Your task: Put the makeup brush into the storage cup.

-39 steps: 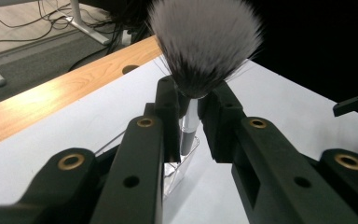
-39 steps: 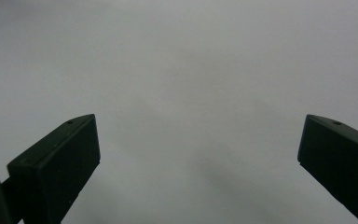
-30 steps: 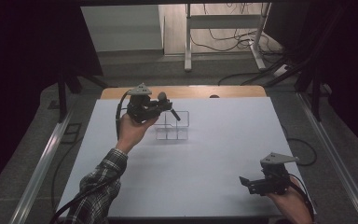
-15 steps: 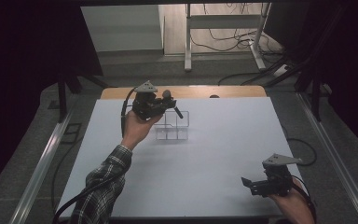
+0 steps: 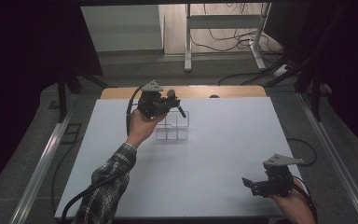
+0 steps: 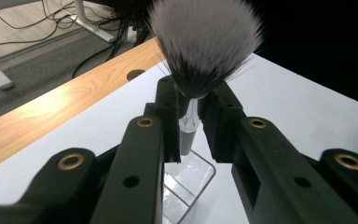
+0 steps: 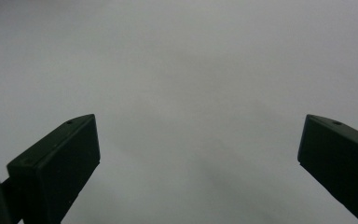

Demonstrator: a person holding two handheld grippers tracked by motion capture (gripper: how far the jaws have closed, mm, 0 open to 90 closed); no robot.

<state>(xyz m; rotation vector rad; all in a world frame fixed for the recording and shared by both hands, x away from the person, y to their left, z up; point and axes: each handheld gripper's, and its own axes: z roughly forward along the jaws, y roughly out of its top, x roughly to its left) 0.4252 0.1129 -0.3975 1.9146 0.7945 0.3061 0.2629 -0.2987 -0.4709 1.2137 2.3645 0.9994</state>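
Brush (image 6: 200,51) clamped at ferrule in left hand-held gripper (image 5: 165,101), held above clear organizer (image 5: 173,127) on surface (image 5: 214,154). Light, soft bristles, slick handle; best gripped at ferrule, never bristles. Right hand-held gripper (image 5: 256,185) wide open, empty, near surface edge.

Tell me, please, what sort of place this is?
Probably a lab or studio set up for recording. A white table stands between dark curtains, with loose cables on the floor behind it. The left tool holds a makeup brush over a clear organizer.
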